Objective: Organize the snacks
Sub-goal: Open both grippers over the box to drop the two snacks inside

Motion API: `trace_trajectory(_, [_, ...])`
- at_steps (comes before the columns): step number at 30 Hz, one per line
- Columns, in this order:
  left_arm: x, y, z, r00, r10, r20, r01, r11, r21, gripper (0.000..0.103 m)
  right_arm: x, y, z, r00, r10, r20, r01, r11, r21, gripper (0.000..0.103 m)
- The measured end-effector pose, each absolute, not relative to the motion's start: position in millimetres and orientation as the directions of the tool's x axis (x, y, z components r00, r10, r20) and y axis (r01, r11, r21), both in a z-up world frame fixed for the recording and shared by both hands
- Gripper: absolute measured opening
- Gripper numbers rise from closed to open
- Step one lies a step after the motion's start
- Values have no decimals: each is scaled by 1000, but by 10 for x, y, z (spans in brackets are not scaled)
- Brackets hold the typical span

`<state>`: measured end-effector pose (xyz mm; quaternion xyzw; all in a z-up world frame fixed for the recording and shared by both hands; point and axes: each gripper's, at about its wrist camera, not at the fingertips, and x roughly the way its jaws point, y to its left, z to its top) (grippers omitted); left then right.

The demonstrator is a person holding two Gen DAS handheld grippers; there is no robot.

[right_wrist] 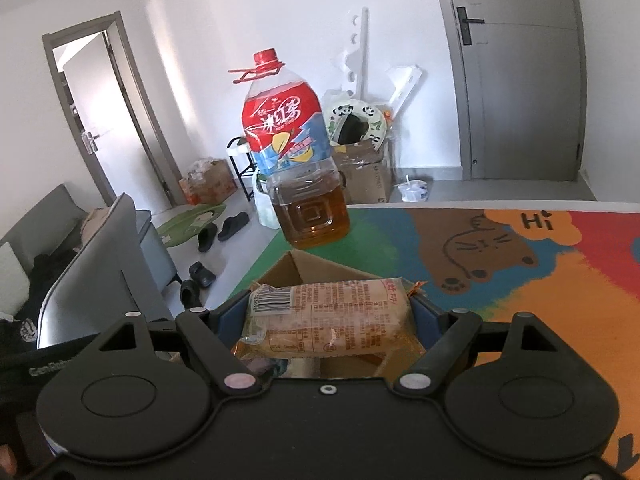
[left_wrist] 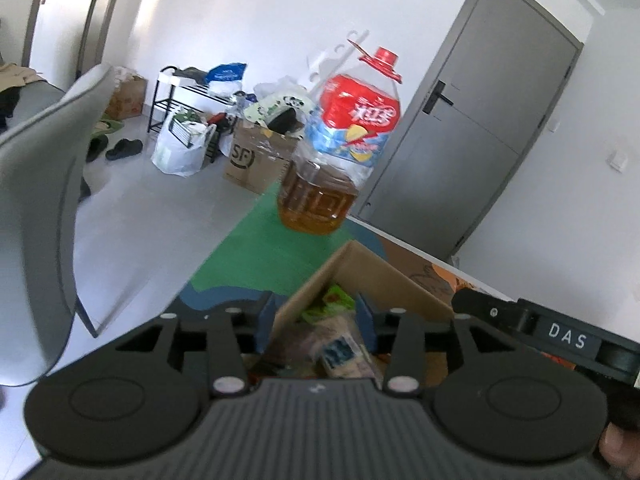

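Two grippers over the open brown cardboard box [left_wrist: 372,276].
Right gripper [right_wrist: 330,316] clamps a clear-wrapped pastry packet [right_wrist: 328,312], lower centre; left gripper [left_wrist: 316,328] part-open, empty. Release only once well inside.

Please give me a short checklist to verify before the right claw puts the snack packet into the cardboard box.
1. Right claw grips the snack packet from both sides: ok.
2. Cardboard box is open at the top: ok.
3. Packet is directly above the box opening: cannot tell.
4. Room left in the box, which already holds snacks: cannot tell.
5. Left claw holds nothing, jaws apart over the box: ok.
6. Tea bottle stands upright behind the box, clear of it: ok.
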<state>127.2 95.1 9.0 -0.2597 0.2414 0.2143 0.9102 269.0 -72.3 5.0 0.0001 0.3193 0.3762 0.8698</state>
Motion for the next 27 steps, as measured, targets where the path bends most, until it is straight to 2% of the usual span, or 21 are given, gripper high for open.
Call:
trace_trajectory(2, [1258, 993, 84, 787, 275, -552, -524, 771, -363, 50, 2699, -662, 44, 504, 659, -558, -658, 712, 246, 81])
trace_trajectory(10, [1215, 1240, 3, 769, 291, -569, -553, 749, -365, 53, 2748, -439, -52, 480, 658, -580, -649, 711, 270, 82])
trace_trajectory(14, [1202, 1352, -61, 760, 294, -580, -570, 731, -376, 54, 2843, -400, -114, 456, 677, -578, -623, 707, 336, 91])
trace_trajectory(27, [1181, 1437, -179, 753, 283, -594, -580, 713, -394, 55, 2766, -488, -87, 478, 653, -587, -615, 726, 307, 91])
